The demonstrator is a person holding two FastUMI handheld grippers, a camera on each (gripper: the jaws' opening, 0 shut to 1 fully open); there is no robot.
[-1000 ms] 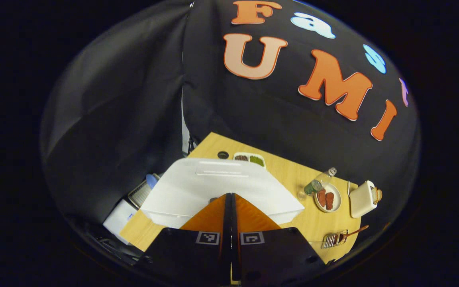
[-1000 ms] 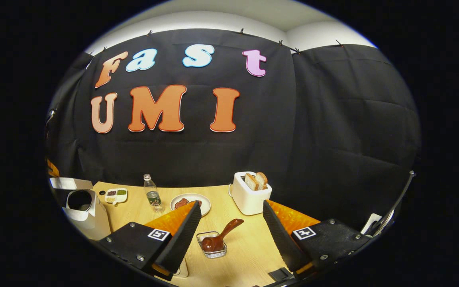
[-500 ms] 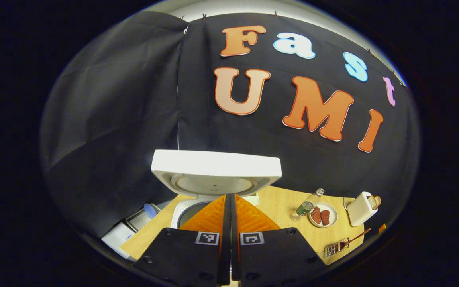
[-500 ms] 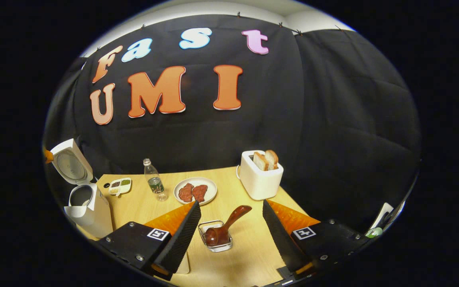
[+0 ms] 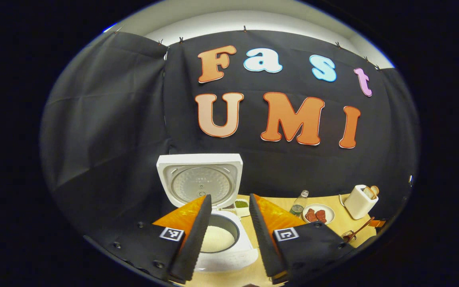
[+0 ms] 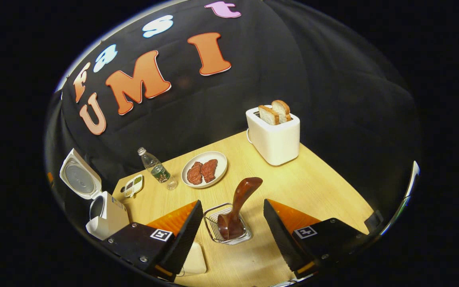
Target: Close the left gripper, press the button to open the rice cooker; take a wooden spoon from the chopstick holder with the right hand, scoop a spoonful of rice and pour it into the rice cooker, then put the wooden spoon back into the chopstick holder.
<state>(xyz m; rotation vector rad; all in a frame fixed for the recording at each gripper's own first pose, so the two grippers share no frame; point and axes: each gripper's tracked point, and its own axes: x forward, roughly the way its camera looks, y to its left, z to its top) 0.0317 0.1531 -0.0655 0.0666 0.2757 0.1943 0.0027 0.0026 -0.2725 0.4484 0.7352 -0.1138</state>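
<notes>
With its lid (image 5: 200, 181) standing upright behind the pot, the rice cooker (image 5: 221, 239) is open and the button step reads as done; the pale contents of the inner pot lie exposed between the fingers of the left gripper (image 5: 227, 235), which hovers above and just in front of the cooker with its jaws parted and nothing between them. Right gripper view: the right gripper (image 6: 233, 235) is spread wide and holds nothing, aimed down at the chopstick holder (image 6: 213, 227), a small wire basket on the wooden table (image 6: 313, 183). Leaning out of that basket, the wooden spoon (image 6: 239, 203) rests bowl-down with its handle tilted up and away (a pose that offers the handle to the jaws). Spoon and holder lie between the two fingers and slightly ahead, near but not touching. Judged step: fetching the spoon. Beyond stand a toaster (image 6: 273, 137), plate (image 6: 217, 159) and bottle (image 6: 155, 169).
</notes>
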